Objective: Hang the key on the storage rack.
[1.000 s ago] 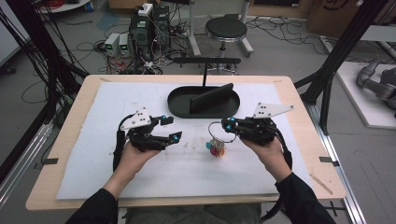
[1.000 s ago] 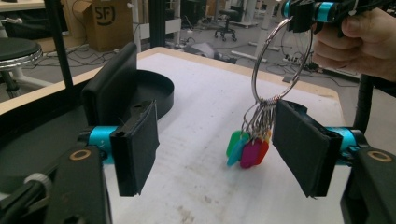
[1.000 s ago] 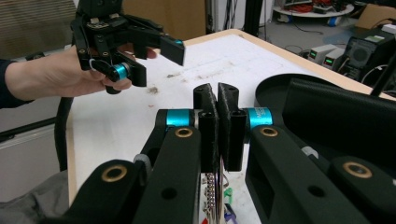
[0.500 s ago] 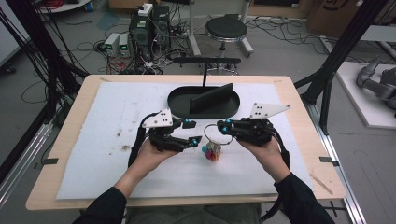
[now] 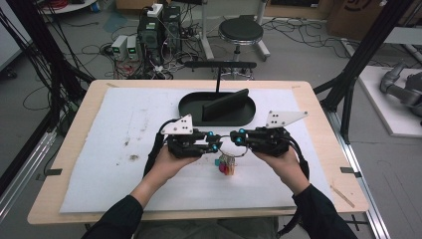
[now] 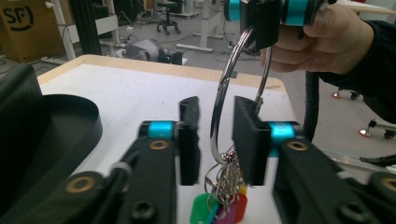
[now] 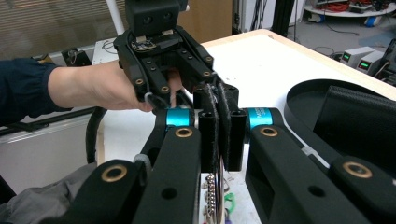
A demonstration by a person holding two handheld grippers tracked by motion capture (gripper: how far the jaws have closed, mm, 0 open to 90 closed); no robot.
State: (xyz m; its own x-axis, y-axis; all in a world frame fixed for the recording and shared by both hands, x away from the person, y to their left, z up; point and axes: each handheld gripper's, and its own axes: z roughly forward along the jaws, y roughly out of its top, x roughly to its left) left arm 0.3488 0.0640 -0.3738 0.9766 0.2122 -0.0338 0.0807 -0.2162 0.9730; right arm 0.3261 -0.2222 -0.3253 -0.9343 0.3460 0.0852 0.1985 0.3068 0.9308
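Robotics lab or test workshop. Wooden table [image 5: 318, 107] with a white mat [image 5: 114, 149], framed by black metal posts [image 5: 370, 47]. Bare concrete floor strewn with cables [image 5: 94, 50]. Electronic boxes [image 5: 127, 47] and a computer tower [image 5: 158, 27] behind; round stool [image 5: 241, 31]; cardboard boxes [image 5: 358, 15]; grey robot arm [image 5: 400, 89] on a side bench.

Right gripper [image 5: 238, 138] clamped, left gripper [image 5: 215, 142] jaws closing

Shiny polished metal key ring [image 6: 223, 88], glossy coloured plastic tags [image 6: 219, 210], matt black plastic tray [image 5: 191, 105], matt white stained cloth mat [image 5: 124, 129], pale smooth wooden table [image 5: 318, 109], matt black gripper pads [image 6: 246, 135]
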